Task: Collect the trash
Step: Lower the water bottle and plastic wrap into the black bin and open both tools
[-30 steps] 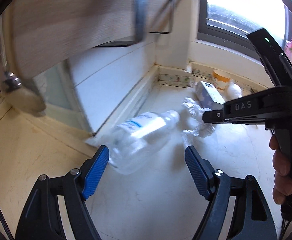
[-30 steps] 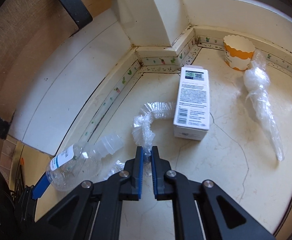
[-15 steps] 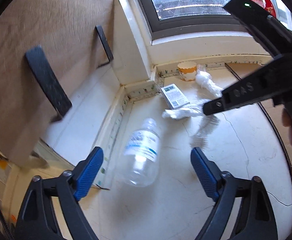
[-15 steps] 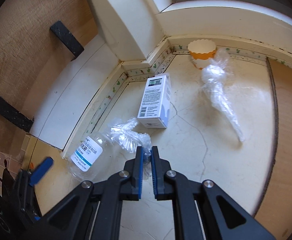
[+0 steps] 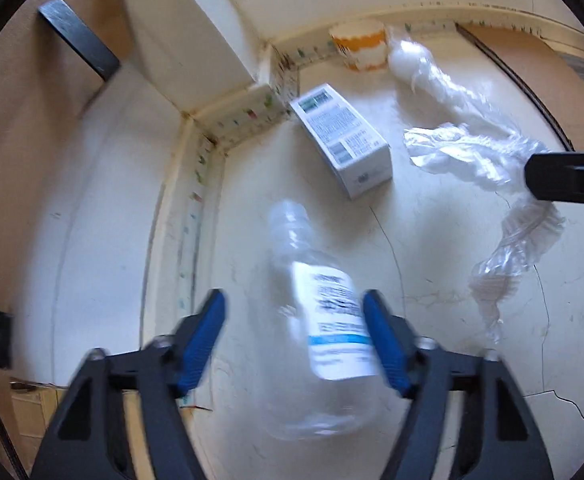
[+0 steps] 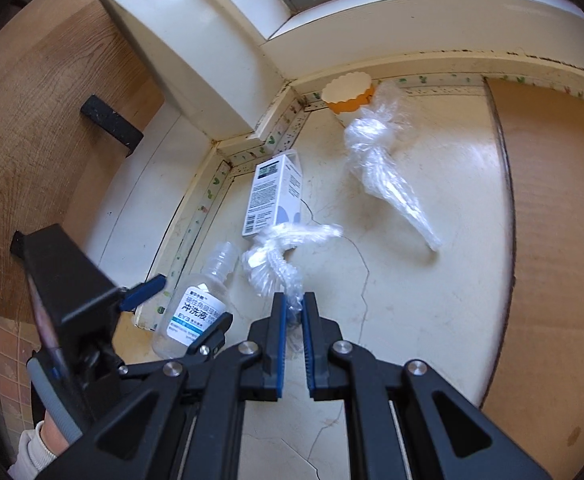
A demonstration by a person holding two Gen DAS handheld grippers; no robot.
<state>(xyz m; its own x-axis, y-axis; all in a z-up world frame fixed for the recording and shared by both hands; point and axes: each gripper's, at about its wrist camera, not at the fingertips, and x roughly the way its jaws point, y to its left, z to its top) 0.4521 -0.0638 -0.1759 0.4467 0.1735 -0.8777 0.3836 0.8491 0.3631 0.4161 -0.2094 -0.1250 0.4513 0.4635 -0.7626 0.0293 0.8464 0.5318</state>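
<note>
Now the left gripper [image 5: 294,334] has closed in, jaws wide around the bottle [image 5: 324,320]; right gripper [image 6: 292,316] still pinches the plastic wrap [image 6: 276,264].

Right gripper [image 6: 292,316] pinched on crumpled wrap [image 6: 276,260], which trails up from the blue pads. Left gripper [image 6: 184,312] spread around clear bottle [image 6: 196,304] lying on the floor [image 6: 412,320] by the skirting. White box [image 6: 274,200] just beyond wrap. Knotted bag [image 6: 380,172] further right, its knot touching paper cup [image 6: 348,94] in the corner
</note>
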